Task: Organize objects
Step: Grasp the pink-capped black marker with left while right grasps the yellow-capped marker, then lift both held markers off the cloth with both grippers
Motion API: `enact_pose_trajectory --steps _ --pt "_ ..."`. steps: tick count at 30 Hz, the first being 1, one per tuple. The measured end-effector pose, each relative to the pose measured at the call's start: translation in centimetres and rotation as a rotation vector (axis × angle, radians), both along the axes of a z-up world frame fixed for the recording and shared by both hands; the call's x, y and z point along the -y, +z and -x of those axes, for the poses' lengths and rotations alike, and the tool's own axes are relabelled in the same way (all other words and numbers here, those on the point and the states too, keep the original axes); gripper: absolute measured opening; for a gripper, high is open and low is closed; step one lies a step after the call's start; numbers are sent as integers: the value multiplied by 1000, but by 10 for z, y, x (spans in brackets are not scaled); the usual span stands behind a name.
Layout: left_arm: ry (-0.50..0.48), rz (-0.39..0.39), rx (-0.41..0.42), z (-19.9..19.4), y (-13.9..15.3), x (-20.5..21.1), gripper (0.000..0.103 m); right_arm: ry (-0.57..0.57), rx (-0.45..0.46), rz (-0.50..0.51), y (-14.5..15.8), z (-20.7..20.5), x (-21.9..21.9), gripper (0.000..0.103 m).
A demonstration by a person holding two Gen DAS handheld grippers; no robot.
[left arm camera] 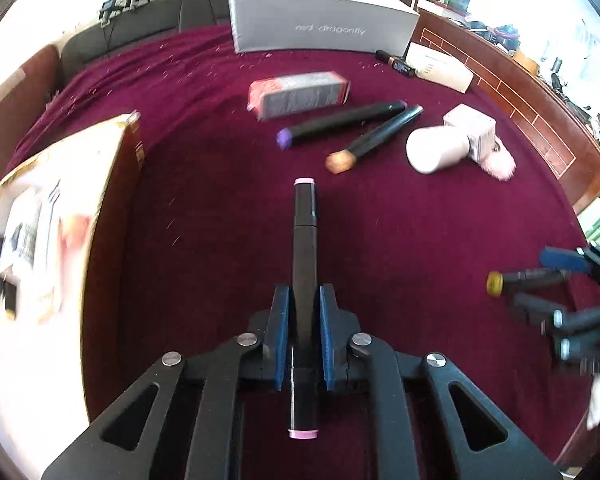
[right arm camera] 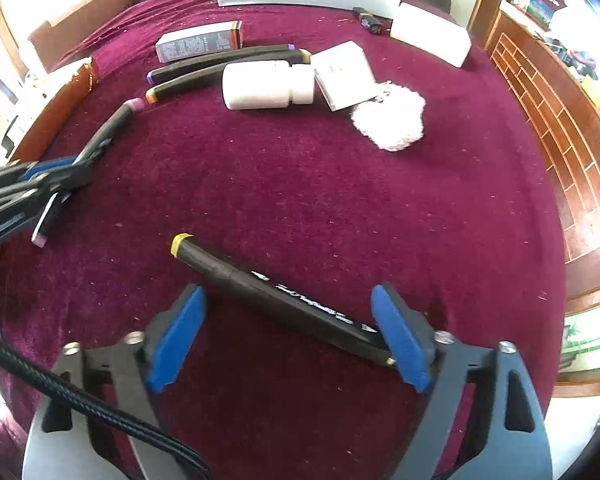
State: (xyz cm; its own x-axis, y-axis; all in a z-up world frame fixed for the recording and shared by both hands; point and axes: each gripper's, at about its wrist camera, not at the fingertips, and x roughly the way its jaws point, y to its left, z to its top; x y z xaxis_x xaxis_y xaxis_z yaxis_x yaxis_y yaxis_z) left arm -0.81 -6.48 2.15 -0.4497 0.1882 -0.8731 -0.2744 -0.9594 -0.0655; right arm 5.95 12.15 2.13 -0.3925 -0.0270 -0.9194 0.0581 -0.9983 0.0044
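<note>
My left gripper (left arm camera: 304, 300) is shut on a black marker with pink caps (left arm camera: 305, 240), held pointing forward above the maroon cloth; it also shows in the right wrist view (right arm camera: 112, 124). My right gripper (right arm camera: 288, 300) is open, its blue pads either side of a black marker with a yellow cap (right arm camera: 268, 296) that lies on the cloth; this marker shows at the right in the left wrist view (left arm camera: 520, 280). A purple-capped marker (left arm camera: 340, 124) and an orange-capped marker (left arm camera: 376, 138) lie side by side further back.
A white bottle (right arm camera: 268, 85), a small white box (right arm camera: 344, 74) and a pink fluffy puff (right arm camera: 392, 120) lie at the back right. A pink-grey carton (left arm camera: 300, 94), a grey "red dragonfly" box (left arm camera: 320, 20) and an open brown box (left arm camera: 60, 208) at the left stand around the cloth.
</note>
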Motion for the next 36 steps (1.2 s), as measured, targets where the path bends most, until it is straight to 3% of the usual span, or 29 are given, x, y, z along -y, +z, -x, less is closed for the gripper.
enact_pose_trajectory --steps 6,13,17,19,20,23,26,29,32,35,36 --pt "0 21 -14 -5 -2 -2 12 12 -2 -15 0 3 3 77" --pt "-22 34 -71 -10 -5 -15 35 52 -62 -6 -2 -4 -7 80" --pt "-52 13 -67 -20 -3 -10 33 3 -29 4 1 -4 -7 69" --pt "-45 -13 -51 -26 -2 -2 20 -9 -9 3 3 -8 -4 58" --pt "-37 -22 -43 -30 -2 3 19 -11 -4 4 4 -10 -2 55" --pt "-29 -44 -28 -41 -2 11 19 7 13 6 4 -17 9 53" --pt "-25 -36 -40 -45 -3 10 19 9 6 -10 3 -21 19 58" --pt "-19 -13 -42 -43 -3 6 20 -39 -2 -12 0 -17 14 82" --pt "-28 26 -47 -36 -4 -3 24 -76 -9 9 -2 -14 5 86" --pt "-43 60 -44 -31 -5 -15 40 -74 -1 2 -3 -12 7 90" --pt "-47 66 -46 -30 -6 -18 46 -69 6 5 -4 -11 9 98"
